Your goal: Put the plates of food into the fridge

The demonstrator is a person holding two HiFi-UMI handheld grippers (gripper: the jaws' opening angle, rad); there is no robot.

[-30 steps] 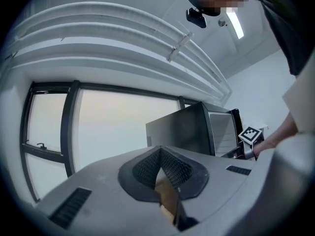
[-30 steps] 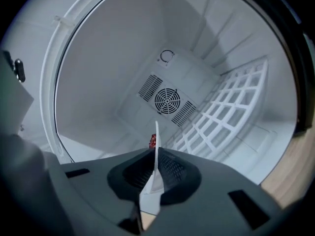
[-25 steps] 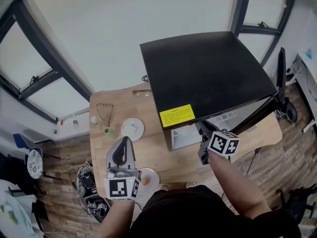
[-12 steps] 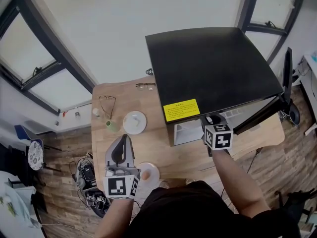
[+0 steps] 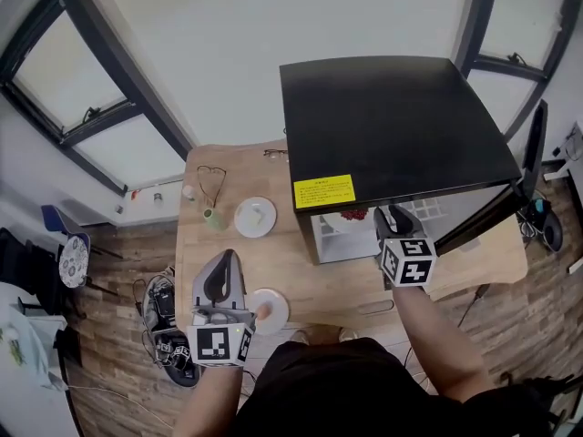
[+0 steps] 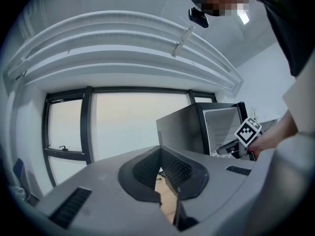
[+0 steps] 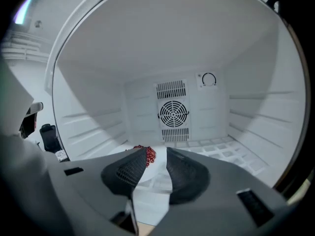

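Jaws of the right gripper (image 7: pixel 156 154) have just been opening: apart, nothing clamped. The plate of red food (image 7: pixel 146 155) sits just past them inside the fridge (image 7: pixel 172 114). A sloppy pull-back could clip its rim and drag it out. The left gripper (image 6: pixel 160 154) has its jaws together, empty. The near plate (image 5: pixel 267 309) sits by the tabletop (image 5: pixel 305 280) edge, so a nudge could tip it off.

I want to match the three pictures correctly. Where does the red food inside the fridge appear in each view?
Head view: the red food is just inside the open fridge, below the yellow label.
Left gripper view: not in it; the fridge interior shows no food here.
Right gripper view: low centre, on the fridge floor, below the fan.
Shared landmark: the fridge.
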